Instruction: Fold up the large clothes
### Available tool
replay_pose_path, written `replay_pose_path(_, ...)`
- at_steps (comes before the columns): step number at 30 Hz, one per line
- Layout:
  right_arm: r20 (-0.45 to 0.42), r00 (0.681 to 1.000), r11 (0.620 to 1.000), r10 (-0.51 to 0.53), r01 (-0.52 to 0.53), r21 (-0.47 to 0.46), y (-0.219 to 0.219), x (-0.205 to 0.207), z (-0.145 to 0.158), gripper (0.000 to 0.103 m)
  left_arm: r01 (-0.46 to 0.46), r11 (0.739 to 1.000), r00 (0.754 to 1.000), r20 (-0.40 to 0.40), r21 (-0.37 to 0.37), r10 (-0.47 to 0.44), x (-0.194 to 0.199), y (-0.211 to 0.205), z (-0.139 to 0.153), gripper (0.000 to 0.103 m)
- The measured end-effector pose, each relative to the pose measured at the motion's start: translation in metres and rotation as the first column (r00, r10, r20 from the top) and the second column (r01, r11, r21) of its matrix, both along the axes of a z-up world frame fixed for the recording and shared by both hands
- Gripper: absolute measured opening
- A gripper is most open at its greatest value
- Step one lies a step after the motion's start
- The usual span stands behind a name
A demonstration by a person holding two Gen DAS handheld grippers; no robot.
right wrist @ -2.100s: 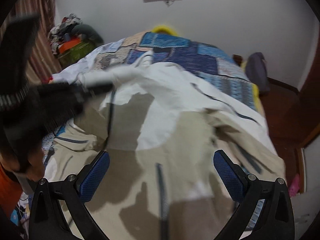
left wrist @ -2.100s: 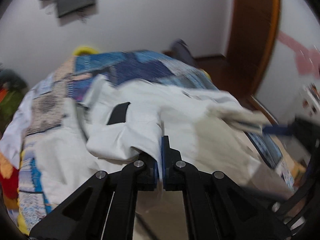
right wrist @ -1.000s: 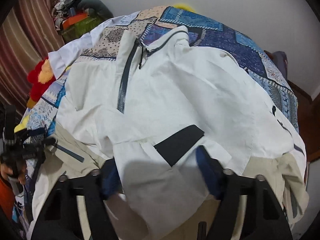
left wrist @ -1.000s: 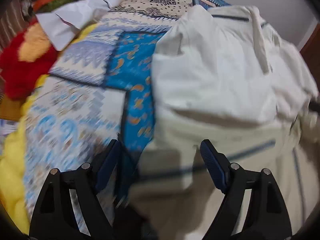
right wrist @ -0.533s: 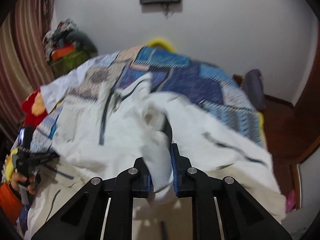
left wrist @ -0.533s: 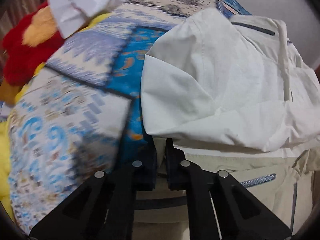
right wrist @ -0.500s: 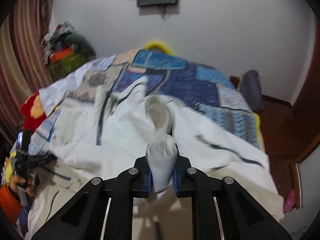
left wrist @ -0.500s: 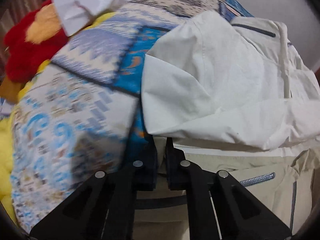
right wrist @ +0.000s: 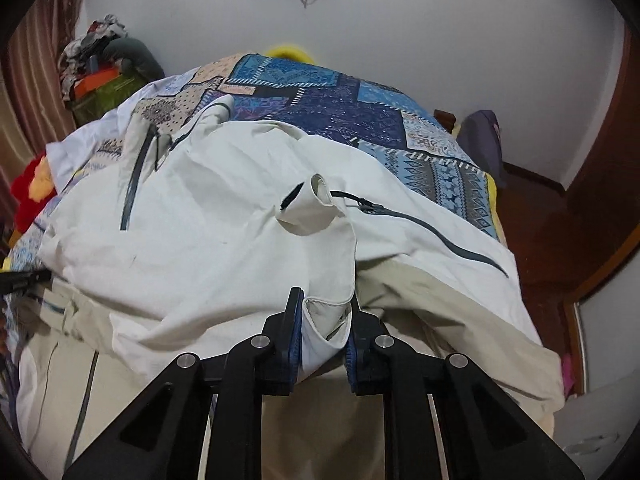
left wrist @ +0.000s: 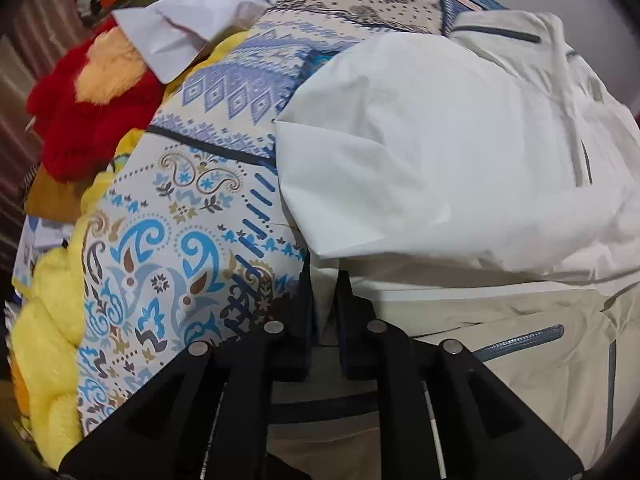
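Note:
A large white and beige jacket (left wrist: 460,152) with grey zips lies spread on a bed with a patterned quilt (left wrist: 168,240). In the left wrist view its sleeve is folded across the body. My left gripper (left wrist: 325,300) is shut on the jacket's left edge, near the beige lower part. In the right wrist view the jacket (right wrist: 224,216) covers the bed's near half, a sleeve cuff (right wrist: 308,208) lying on top. My right gripper (right wrist: 323,320) is shut on a bunched fold of the jacket's white fabric near its lower middle.
A red and orange plush toy (left wrist: 92,96) and a yellow fuzzy blanket (left wrist: 48,340) lie at the bed's left side. A white cloth (left wrist: 188,20) lies further back. A pile of clothes (right wrist: 100,64) is in the far left corner. A wooden door frame (right wrist: 600,208) stands at right.
My right gripper has come down with the gripped fold, and the sleeve now lies across the jacket body. My left gripper stays shut on the jacket's left edge.

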State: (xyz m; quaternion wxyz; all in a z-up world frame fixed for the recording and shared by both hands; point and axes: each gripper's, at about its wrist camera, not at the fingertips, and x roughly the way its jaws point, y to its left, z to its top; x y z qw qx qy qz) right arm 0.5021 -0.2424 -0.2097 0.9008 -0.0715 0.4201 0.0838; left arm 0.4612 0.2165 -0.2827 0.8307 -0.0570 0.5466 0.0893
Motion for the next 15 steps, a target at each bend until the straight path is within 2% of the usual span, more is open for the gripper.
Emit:
replay_pose_path(1, 0.008, 1.0, 1.0, 0.004, -0.004, -0.018, -0.002, -0.004, 0.005, 0.014, 0.01, 1.0, 1.0, 0.005, 0.015, -0.01, 0.0, -0.001, 0.003, 0.023)
replay_pose_path(3, 0.037, 0.999, 0.999, 0.001, 0.001, -0.043, -0.006, -0.012, 0.015, 0.014, 0.038, 0.998, 0.999, 0.03, 0.053, -0.04, -0.003, -0.007, 0.014, 0.027)
replay_pose_path(9, 0.122, 0.992, 0.993, -0.037, 0.051, -0.108, -0.013, -0.017, 0.039, 0.014, 0.139, 0.98, 0.985, 0.085, 0.145, -0.153, -0.013, -0.035, 0.047, 0.027)
replay_pose_path(12, 0.088, 0.995, 0.992, -0.037, 0.047, -0.117, -0.006, -0.009, 0.031, 0.014, 0.164, 0.977, 0.978, 0.107, 0.138, -0.18, -0.006, -0.043, 0.057, 0.027)
replay_pose_path(14, 0.074, 0.997, 0.996, -0.022, 0.028, -0.082, -0.001, -0.005, 0.022, 0.014, 0.178, 0.978, 0.974, 0.124, 0.112, -0.191, 0.002, -0.048, 0.06, 0.033)
replay_pose_path(15, 0.073, 0.997, 0.997, -0.017, 0.022, -0.071, 0.002, -0.003, 0.019, 0.014, 0.189, 0.975, 0.972, 0.116, 0.119, -0.203, 0.011, -0.052, 0.058, 0.04)
